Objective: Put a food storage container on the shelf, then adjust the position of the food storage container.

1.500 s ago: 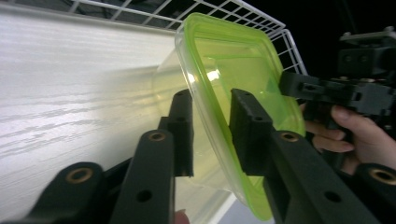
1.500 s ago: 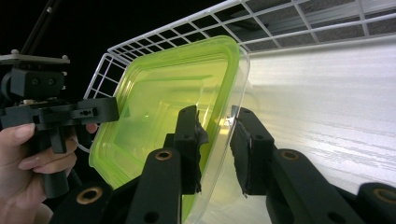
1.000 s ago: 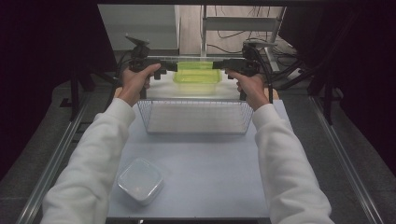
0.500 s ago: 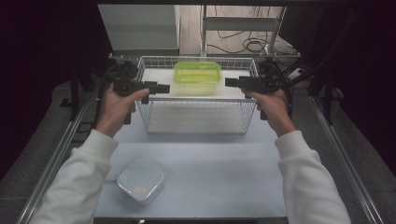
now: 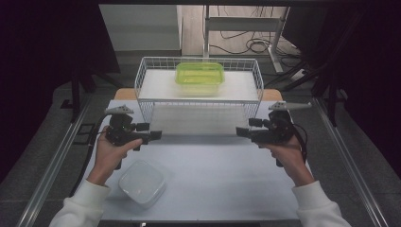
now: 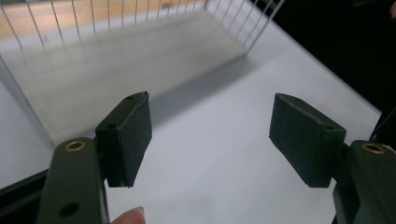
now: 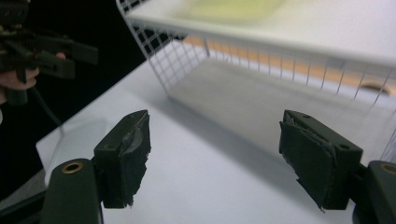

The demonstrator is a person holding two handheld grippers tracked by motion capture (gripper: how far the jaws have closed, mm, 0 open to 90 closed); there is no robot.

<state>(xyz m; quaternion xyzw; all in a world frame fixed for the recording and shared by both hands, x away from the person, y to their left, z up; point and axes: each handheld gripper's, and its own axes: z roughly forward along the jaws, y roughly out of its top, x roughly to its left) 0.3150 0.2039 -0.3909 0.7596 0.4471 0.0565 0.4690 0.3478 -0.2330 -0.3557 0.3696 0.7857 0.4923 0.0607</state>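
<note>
Both tongs have pulled back from the wire basket [image 5: 198, 87] to the near counter [image 5: 213, 175], left tongs [image 5: 156, 135] and right tongs [image 5: 240, 132] wide open and empty, leaving the green lidded container [image 5: 199, 76] on its top shelf. Next I'd swing left toward the clear container [image 5: 142, 182], approaching low and square. One counter, one basket, two containers, two tongs.

You have no writing, label, brand, number or sign to read in any of these views.
</note>
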